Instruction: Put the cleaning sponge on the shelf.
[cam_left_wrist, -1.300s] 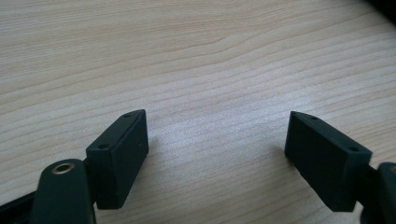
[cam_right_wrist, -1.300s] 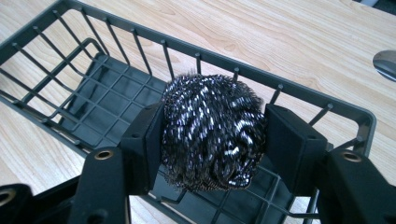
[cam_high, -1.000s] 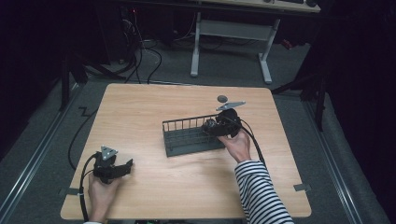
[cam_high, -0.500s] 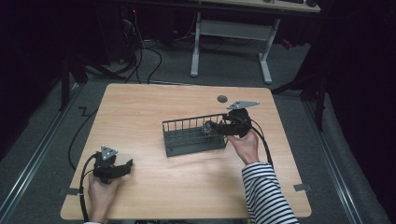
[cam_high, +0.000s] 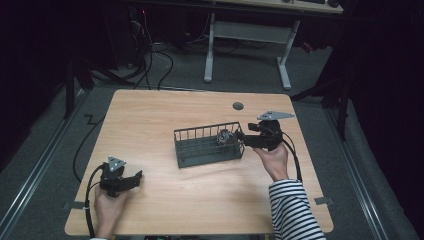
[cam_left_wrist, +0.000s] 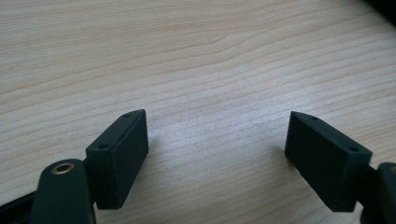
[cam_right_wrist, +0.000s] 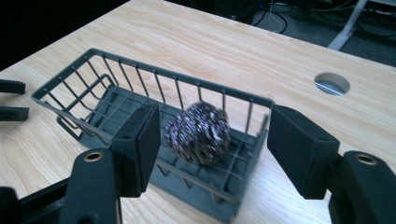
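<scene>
No text, label, brand, number or sign can be read on anything in these pictures.

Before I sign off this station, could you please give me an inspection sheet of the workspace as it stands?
Surface: wooden table, bare wood, with a round cable hole near the far edge.
Job's things: dark wire basket near mid-table; metal scouring ball lies inside at its right end, apart from both pads.
Clutter: nothing seen.
Grippers: right tool just outside the basket's right end, jaws have just been closing, nothing gripped; left tool open over bare wood at the near left.
Cables: one trails from each tool; more lie on the floor beyond the table.
Surroundings: dark room, grey floor, a white-legged desk behind.
</scene>
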